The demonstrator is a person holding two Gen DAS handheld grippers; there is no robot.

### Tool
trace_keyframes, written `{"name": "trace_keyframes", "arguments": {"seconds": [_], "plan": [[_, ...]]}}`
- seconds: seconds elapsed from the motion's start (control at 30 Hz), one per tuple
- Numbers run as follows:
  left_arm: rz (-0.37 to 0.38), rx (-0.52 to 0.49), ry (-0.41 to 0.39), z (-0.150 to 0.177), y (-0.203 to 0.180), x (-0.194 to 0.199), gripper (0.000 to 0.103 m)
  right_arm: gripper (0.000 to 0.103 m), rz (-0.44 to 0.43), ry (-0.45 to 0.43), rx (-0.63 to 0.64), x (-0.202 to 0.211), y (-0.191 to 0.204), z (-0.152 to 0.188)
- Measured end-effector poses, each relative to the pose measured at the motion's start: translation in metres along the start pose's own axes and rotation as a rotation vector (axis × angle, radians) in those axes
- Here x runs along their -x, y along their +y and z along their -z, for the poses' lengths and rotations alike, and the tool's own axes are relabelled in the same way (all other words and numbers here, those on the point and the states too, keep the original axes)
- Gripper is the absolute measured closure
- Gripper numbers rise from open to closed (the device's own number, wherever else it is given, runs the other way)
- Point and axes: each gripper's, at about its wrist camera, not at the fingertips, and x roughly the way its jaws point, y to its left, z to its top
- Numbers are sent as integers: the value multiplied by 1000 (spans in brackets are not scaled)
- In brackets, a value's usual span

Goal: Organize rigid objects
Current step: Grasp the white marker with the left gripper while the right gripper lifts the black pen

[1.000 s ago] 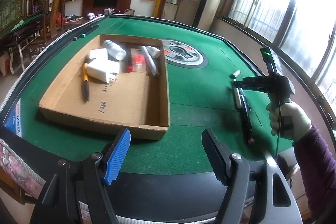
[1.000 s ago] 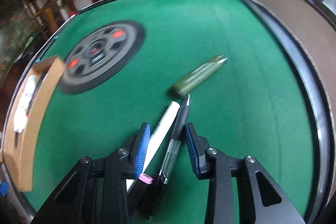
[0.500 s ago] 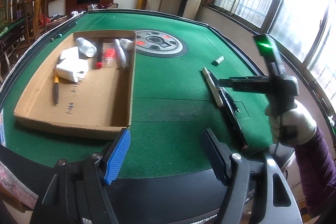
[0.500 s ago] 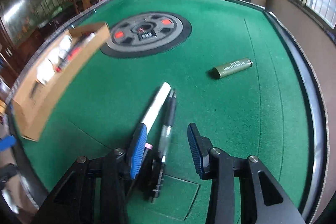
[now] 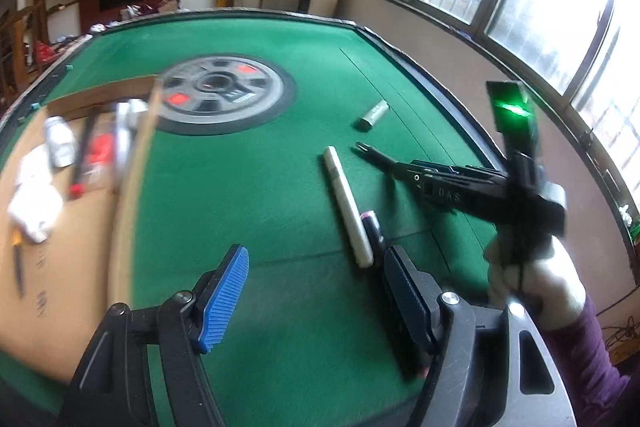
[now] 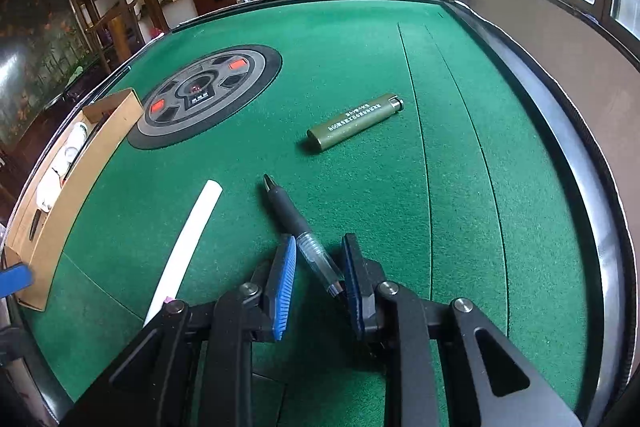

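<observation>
The step in hand is the pickup of the black gel pen with a clear barrel (image 6: 298, 227), which lies on the green felt counter (image 6: 460, 187) near its right-hand edge; the right tool (image 6: 318, 279) straddles the clear barrel, and its jaws have just been closing around it; the barrel runs slantwise between the blue ribbed pads (image 6: 285, 283), its rear end against the right-hand pad, but I cannot tell whether both pads press on it yet. Just beside the pen lies a long white plastic marker (image 6: 188, 239), apart from it; farther towards the far edge lies an olive-green cylindrical lighter (image 6: 354, 122); the shallow brown cardboard tray (image 6: 44, 219) with sorted items sits at the counter's left side. The left tool (image 5: 316, 301) hangs released and empty, jaws wide, above the near edge close to the marker's end. Next, I judge, the right tool must finish clamping, lift the pen clear of the marker, and carry it leftwards to the tray; the skewed barrel could pivot in a loose grip.
</observation>
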Motion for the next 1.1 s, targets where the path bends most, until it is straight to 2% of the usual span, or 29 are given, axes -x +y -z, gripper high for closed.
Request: {"name": "trace_keyframes", "arguments": {"seconds": [0.13, 0.2, 0.27, 0.33, 0.37, 0.4, 0.43, 0.53, 0.77, 0.8, 0.87, 0.9, 1.0, 1.07, 1.1], "plan": [[61, 29, 92, -27, -5, -58, 30, 80, -10, -4, -10, 1, -2, -1], [39, 13, 102, -36, -10, -74, 30, 80, -32, -4, -27, 0, -5, -1], [2, -64, 94, -42, -23, -88, 36, 80, -45, -3, -37, 2, -6, -1], [-60, -154, 100, -43, -32, -93, 69, 80, -45, -2, -37, 3, -4, -2], [-70, -174, 106, -43, -31, -92, 76, 80, -43, -2, -34, 3, -4, -1], [-68, -181, 115, -42, -27, -90, 88, 80, -41, -2, -33, 4, -4, -1], [-74, -182, 126, -41, -21, -86, 91, 80, -41, -1, -33, 4, -4, -1], [-137, -178, 122, -36, -10, -78, 91, 80, -42, 0, -34, 5, -4, 0], [-218, -272, 47, -25, -26, -79, 91, 75, -45, -5, -22, 5, -3, 1], [-201, -264, 53, -26, -25, -79, 92, 75, -47, -6, -24, 5, -3, 1], [-107, -190, 70, -26, -13, -72, 92, 74, -52, -7, -29, 5, -4, 1], [-90, -170, 66, -25, -13, -68, 92, 74, -49, -8, -27, 5, -4, 1], [-5, -102, 8, -16, 2, -38, 92, 75, -14, -5, 4, 5, 4, 1], [39, -64, -51, -10, 12, -10, 92, 83, -3, 4, 42, 4, 11, 1], [67, -44, -85, -7, 18, 7, 91, 85, 8, 7, 57, 4, 15, 2]]}}
